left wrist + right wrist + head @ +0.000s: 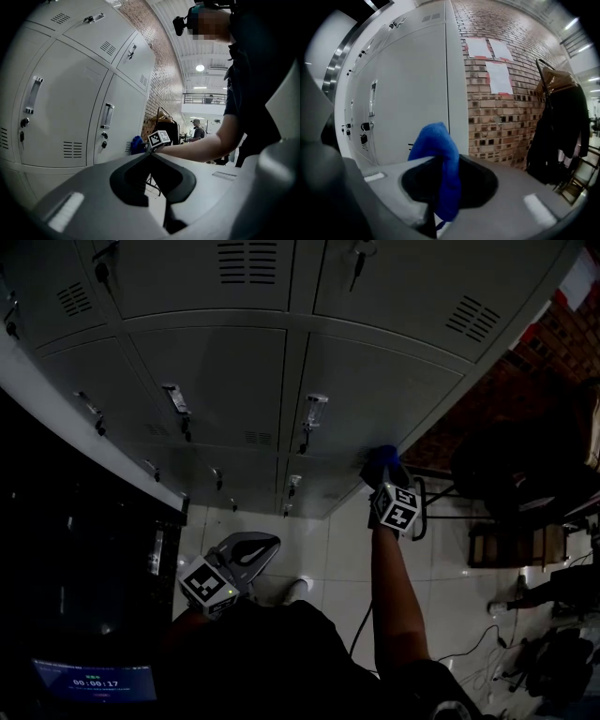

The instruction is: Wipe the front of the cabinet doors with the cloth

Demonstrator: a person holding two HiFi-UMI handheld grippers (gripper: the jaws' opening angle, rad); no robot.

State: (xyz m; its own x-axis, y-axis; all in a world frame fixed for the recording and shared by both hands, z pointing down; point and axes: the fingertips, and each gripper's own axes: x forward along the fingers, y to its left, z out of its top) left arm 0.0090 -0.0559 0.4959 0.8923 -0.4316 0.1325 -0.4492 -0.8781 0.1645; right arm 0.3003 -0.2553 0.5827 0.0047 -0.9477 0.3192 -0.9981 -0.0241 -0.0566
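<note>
At about 7 o'clock in the head view I hold my left hand-held gripper [262, 546] low over the pale floor tiles [319, 531], its marker cube [208, 583] turned up towards me. Its own view shows the jaws clenched, tips meeting, with nothing between them. It is well apart from the cabinet.

The grey cabinet doors [225, 381] fill the head view from 10 to 1 o'clock, each with a handle [315, 409] and a small set of vent slots.

At 3 o'clock my forearm [394, 587] stretches out to my right hand-held gripper [382, 470], which reaches the lower right-hand door near the cabinet's outer edge. This one is grasping the blue cloth [379, 457]. In the right gripper view the jaws pinch the cloth [440, 157] in the middle, so that a bunched fold stands up above them and a tail hangs down below. Seen from the left gripper view, the cloth [136, 144] lies at the front of that door, just at 3 o'clock of its vent slots. I cannot tell whether it presses on the metal.

Further right, at 3 o'clock of the cabinet, a brick wall [501, 112] carries pale sheets of paper [498, 77]. Beyond it stands a coat rack [558, 126] hung with dark coats.
</note>
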